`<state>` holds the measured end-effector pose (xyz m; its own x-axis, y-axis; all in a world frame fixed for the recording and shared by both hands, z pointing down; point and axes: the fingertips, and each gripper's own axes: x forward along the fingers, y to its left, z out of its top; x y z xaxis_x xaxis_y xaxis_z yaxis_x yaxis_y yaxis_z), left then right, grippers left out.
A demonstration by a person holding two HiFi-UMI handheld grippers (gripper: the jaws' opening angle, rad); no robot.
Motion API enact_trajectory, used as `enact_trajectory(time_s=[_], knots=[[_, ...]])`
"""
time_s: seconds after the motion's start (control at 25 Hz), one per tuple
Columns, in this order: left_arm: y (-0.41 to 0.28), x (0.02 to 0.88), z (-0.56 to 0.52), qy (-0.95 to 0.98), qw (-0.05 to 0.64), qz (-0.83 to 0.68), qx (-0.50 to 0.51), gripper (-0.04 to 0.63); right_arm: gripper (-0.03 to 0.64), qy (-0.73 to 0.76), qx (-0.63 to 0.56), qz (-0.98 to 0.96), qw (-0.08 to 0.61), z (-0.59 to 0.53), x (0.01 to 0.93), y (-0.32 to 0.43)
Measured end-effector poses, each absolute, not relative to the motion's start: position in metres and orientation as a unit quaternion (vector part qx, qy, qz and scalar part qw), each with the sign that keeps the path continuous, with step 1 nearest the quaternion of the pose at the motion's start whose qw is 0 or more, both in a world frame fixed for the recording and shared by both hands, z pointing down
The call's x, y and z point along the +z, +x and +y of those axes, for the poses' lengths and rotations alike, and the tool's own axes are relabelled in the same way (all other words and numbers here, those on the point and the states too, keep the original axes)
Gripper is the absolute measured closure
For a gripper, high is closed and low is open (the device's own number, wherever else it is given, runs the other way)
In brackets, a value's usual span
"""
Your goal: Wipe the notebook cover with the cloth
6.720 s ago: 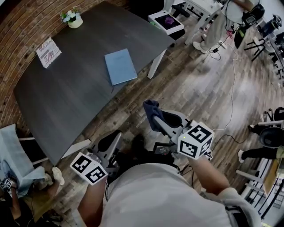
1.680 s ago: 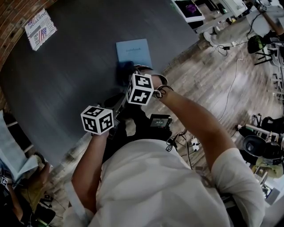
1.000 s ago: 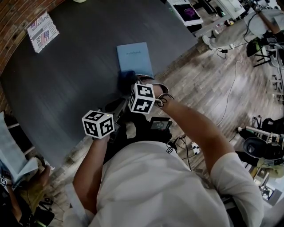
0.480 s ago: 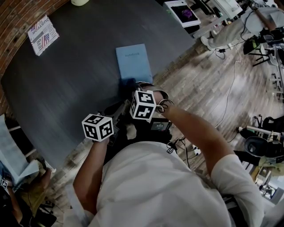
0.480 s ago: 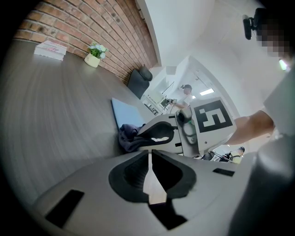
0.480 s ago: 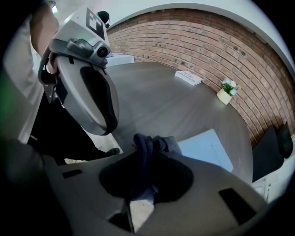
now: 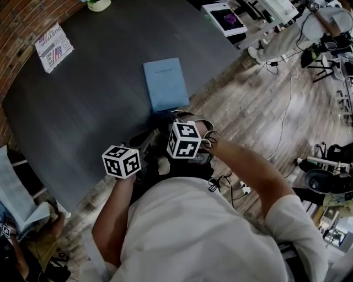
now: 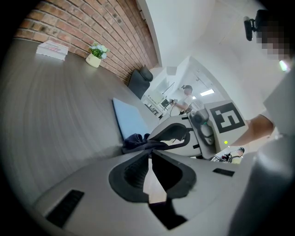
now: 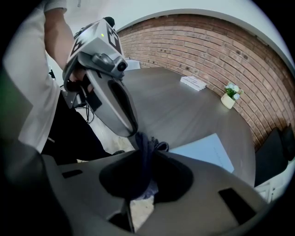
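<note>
Notebook point(image 7: 165, 85), light blue, closed, lies flat on the dark table point(image 7: 83, 104), straight ahead of the right gripper point(image 7: 168, 120) and just past its tips. Cloth point(image 7: 164, 116) is dark blue, bunched, and clamped between the right gripper's jaws. It sticks out beyond the tips at the notebook's near edge; can't tell whether it touches the cover. Some cloth also shows behind the jaw tips in the right gripper view.

Left gripper point(image 7: 144, 139) sits to the left of the right one and slightly behind it, over the table's near edge. Its jaws are closed tip to tip with nothing between them, and they point toward the right gripper's jaws and the cloth.

Far ahead of both grippers, well apart from the notebook: a printed booklet point(image 7: 53, 47) and a small potted plant point(image 7: 98, 4) along the brick wall point(image 9: 207, 50).
</note>
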<state>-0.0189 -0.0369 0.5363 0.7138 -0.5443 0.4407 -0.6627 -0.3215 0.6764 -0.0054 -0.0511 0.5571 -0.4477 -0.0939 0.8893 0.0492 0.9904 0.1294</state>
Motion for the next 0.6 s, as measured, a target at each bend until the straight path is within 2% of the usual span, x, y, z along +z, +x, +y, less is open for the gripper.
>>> enact_trajectory(time_s=[0.32,0.6], knots=[[-0.015,0.535,-0.045,0.814,0.445,-0.368,0.064,0.566,0.535,0.023,-0.11,-0.851,0.512,-0.074,0.524,0.0],[-0.009,0.529,-0.057,0.818,0.439,-0.367,0.064,0.566,0.534,0.053,-0.124,-0.837,0.53,-0.123,0.523,0.016]])
